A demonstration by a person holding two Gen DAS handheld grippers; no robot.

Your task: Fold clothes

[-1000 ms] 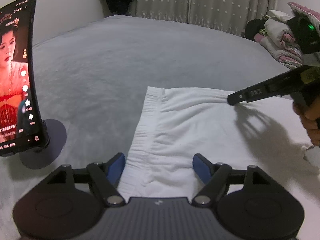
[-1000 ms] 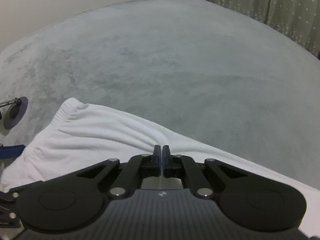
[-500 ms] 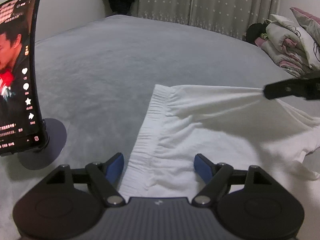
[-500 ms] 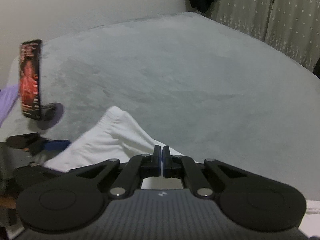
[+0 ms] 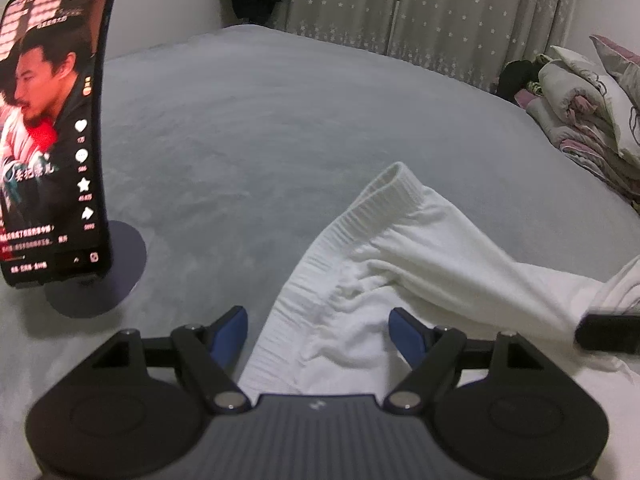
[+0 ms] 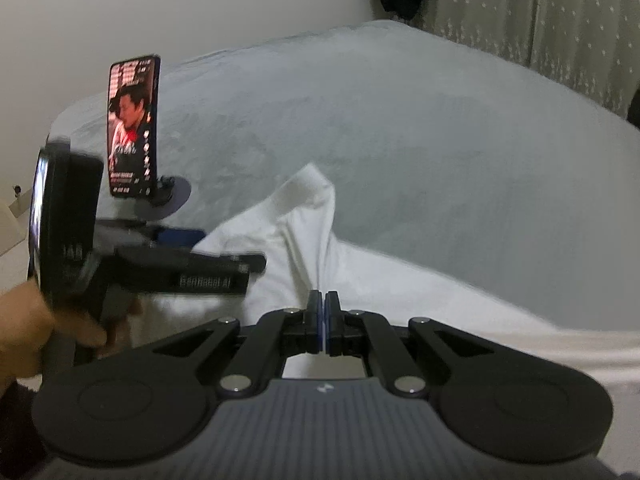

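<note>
White shorts (image 5: 400, 248) with a ribbed elastic waistband lie on the grey bed (image 5: 280, 128). My left gripper (image 5: 316, 320) stands open low over the near end of the waistband, its blue pads either side of the cloth without pressing it. The right gripper (image 6: 322, 300) is shut on a pinch of the white fabric (image 6: 400, 280) and holds it raised, so the cloth stretches in a taut ridge from the waistband's far corner. In the left wrist view the right gripper (image 5: 608, 334) shows as a dark tip at the right edge. The left gripper (image 6: 224, 248) appears at the left of the right wrist view.
A phone (image 5: 52, 132) on a round-based stand plays a video at the bed's left side, close to the left gripper. Folded bedding (image 5: 580, 120) is piled at the far right. Star-patterned curtains (image 5: 400, 12) hang behind the bed. A person's hand (image 6: 24, 328) grips the left tool.
The right gripper has drawn the pinched fabric to the right and a little up, pulling the shorts' upper edge over into a raised fold. The left gripper has stayed in place, still open.
</note>
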